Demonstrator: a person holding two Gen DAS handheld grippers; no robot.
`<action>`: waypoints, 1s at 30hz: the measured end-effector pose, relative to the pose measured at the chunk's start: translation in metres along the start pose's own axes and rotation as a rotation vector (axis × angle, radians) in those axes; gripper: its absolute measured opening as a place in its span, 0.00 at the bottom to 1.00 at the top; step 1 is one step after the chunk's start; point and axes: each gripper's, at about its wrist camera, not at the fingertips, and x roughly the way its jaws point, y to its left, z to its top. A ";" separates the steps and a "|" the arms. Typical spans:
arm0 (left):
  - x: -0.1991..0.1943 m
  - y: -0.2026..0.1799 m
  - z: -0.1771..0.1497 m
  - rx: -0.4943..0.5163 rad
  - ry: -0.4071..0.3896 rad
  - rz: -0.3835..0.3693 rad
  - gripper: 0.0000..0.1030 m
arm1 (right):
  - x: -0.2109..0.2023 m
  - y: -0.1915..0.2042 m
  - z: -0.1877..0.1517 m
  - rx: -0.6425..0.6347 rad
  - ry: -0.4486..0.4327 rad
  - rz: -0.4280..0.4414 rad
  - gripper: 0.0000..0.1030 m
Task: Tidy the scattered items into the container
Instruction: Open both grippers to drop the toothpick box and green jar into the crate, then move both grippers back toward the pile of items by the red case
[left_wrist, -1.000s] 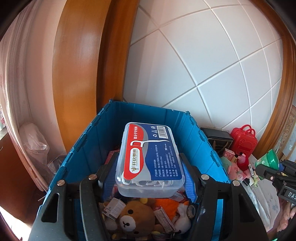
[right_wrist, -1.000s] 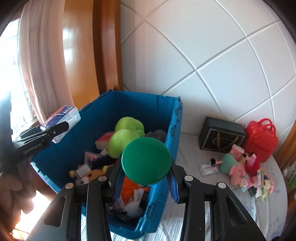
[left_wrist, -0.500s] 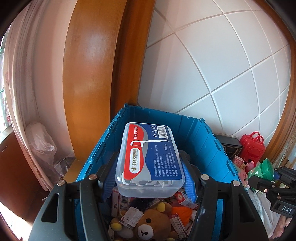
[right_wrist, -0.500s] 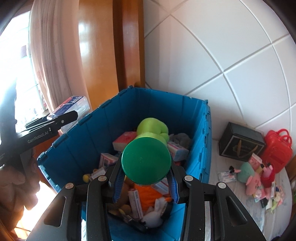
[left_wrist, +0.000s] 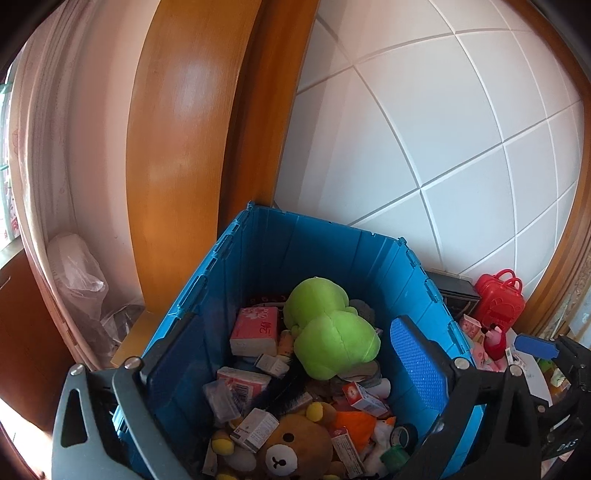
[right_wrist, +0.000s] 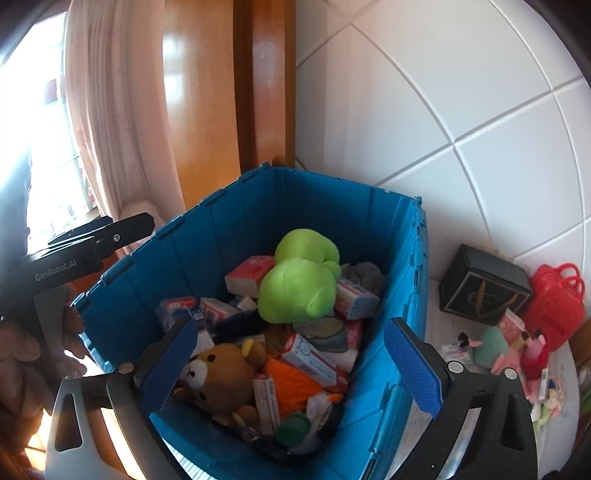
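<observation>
Sunlit corner of a room
White tiled wall (left_wrist: 424, 129) meets a wooden post (left_wrist: 177, 147); pale curtain (right_wrist: 122, 122) hangs beside a bright window (right_wrist: 33, 110).

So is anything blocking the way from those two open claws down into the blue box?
Nothing visible does. Both the left gripper and right gripper hang open above the blue box, whose top is uncovered, with only toys and packets piled inside.

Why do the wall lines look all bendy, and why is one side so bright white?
Left wrist view: the fisheye lens bows the straight wall tile lines into curves, and the wooden frame shows a glare patch. Right wrist view: daylight from the window washes the left edge out to white, while the blue bin stays sharp.
</observation>
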 end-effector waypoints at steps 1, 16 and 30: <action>-0.001 0.000 -0.002 -0.004 0.001 -0.001 1.00 | -0.001 -0.002 -0.001 0.005 0.000 0.001 0.99; -0.012 -0.118 -0.040 0.060 0.021 -0.063 1.00 | -0.057 -0.085 -0.069 0.066 -0.027 -0.035 0.99; 0.007 -0.357 -0.106 0.150 0.091 -0.121 1.00 | -0.145 -0.314 -0.174 0.195 -0.015 -0.119 1.00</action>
